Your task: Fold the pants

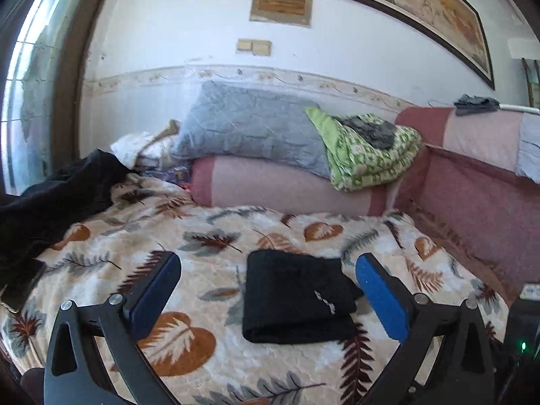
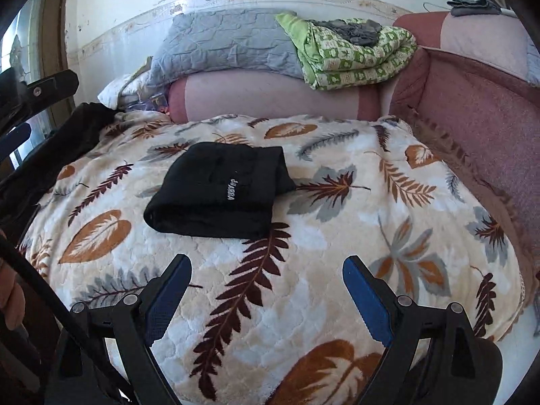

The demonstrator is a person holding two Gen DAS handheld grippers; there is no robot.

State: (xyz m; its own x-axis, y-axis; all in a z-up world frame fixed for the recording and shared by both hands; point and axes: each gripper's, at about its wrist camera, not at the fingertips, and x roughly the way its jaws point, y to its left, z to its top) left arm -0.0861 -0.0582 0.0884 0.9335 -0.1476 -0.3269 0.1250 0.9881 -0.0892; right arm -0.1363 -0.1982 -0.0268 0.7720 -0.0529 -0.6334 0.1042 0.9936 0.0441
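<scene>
The black pants (image 1: 297,298) (image 2: 219,192) lie folded into a compact rectangle on the leaf-patterned blanket (image 1: 209,236) (image 2: 303,270), with a small white logo facing up. My left gripper (image 1: 268,271) stands wide open just short of the bundle; its blue pads flank the pants without touching them. In the right wrist view my right gripper (image 2: 266,270) is open too and empty, hovering over bare blanket nearer than the pants and slightly to their right. The left gripper's fingers (image 2: 37,91) show at that view's left edge.
A dark garment (image 1: 50,202) (image 2: 67,141) is heaped at the blanket's left edge. Behind lie a pink bolster (image 1: 287,185), a grey pillow (image 1: 249,125) and a folded green quilt (image 1: 368,155). A pink padded side (image 1: 472,209) borders the right. A hand (image 2: 10,300) shows at lower left.
</scene>
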